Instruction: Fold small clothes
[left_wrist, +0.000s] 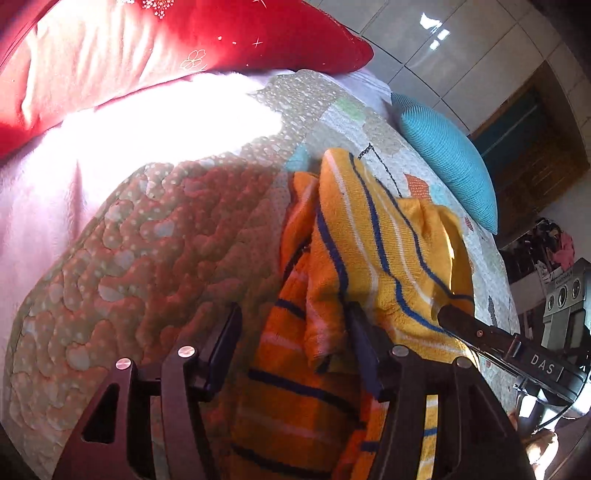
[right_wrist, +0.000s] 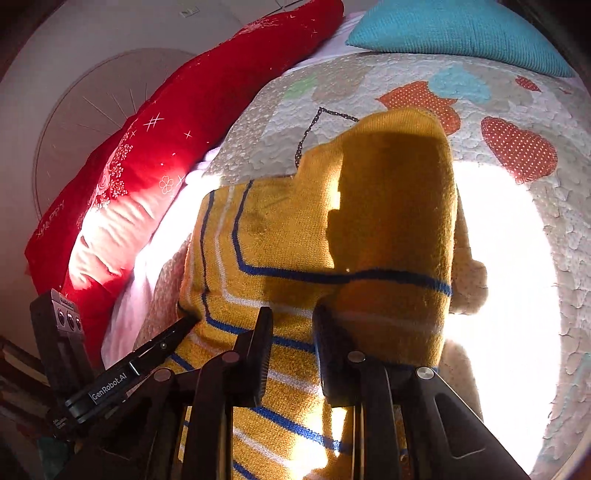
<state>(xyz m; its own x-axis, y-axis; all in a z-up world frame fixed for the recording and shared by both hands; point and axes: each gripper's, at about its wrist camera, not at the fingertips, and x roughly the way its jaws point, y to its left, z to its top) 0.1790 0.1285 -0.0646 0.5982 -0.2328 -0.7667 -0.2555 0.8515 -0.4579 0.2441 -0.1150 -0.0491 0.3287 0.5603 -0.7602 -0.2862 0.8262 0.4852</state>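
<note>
1. The bed (left_wrist: 155, 236) filled both views under a quilted patchwork cover, and a hard patch of sunlight washed out part of it, so nothing could be read there.
2. A long red pillow (right_wrist: 155, 147) lay along the far side; it carried pale printed writing (too small and tilted to read) and was cut off by the edge of the left wrist view.
3. A teal knitted cushion (left_wrist: 450, 158) lay at the bed's far end, cropped in the right wrist view.
4. The small yellow sweater (right_wrist: 295, 258) with blue and white stripes lay bunched on the quilt between the two grippers; its lower part was hidden behind the fingers in both views, and a dark shadow covered its upper part.
5. The left gripper (left_wrist: 291, 347) had its fingers spread, one on the quilt side and one against the sweater, with cloth between them but not pinched. Its side read "GenRobot.AI" in the right wrist view.
6. The right gripper (right_wrist: 291, 350) had its fingers narrowly apart with sweater cloth between them; whether they gripped it I cannot tell. Its side showed "DAS".
</note>
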